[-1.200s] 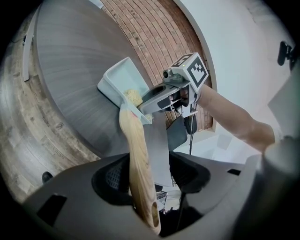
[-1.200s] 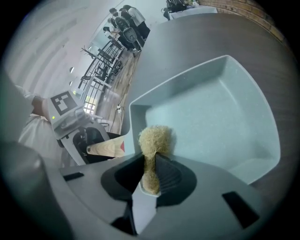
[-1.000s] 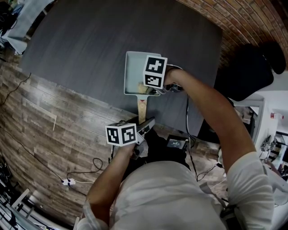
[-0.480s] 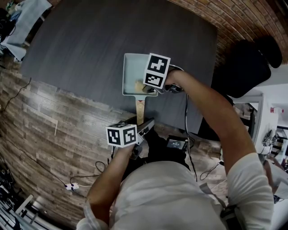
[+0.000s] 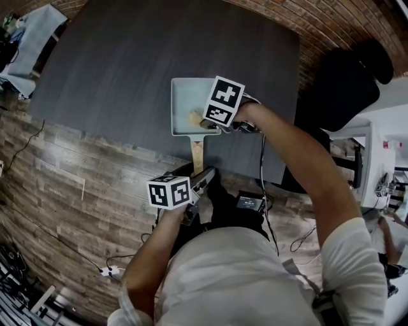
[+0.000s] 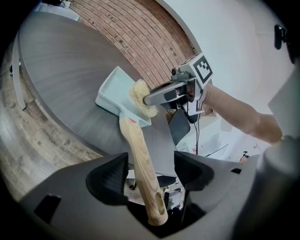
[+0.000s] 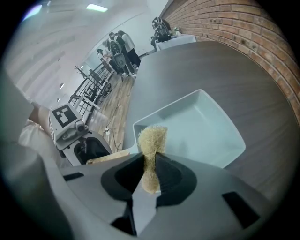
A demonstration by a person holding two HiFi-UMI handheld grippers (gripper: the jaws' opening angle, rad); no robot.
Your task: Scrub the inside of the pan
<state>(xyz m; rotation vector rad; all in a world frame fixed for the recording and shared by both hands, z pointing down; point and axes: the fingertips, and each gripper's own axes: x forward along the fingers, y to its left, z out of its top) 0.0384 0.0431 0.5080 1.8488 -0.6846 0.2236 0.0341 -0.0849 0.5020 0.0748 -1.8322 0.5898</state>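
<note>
A pale blue-green rectangular pan [image 5: 185, 102] lies on the dark table [image 5: 127, 57], its wooden handle [image 5: 197, 155] pointing toward me. My right gripper [image 5: 205, 124] is shut on a tan fibrous scrub pad [image 7: 152, 138], which hangs over the pan's near end [image 7: 201, 129]. The handle [image 6: 140, 159] runs between the jaws of my left gripper [image 6: 151, 171], which are opening; a gap shows beside the right pad and the pads do not press on it. In the left gripper view the pad [image 6: 140, 98] sits at the pan's [image 6: 112, 89] near rim under the right gripper [image 6: 161, 93].
The pan sits close to the table's near edge, with wood-plank floor [image 5: 76, 191] below it. A brick wall [image 5: 331, 19] runs behind, and a black chair [image 5: 344, 89] stands at the right. Cables [image 5: 127, 258] and a small black device [image 5: 248, 204] lie by my legs.
The right gripper has shifted the scrub pad a little to the left inside the pan's near end, so the pad now shows beside the cube. The left gripper has stayed at the handle.
</note>
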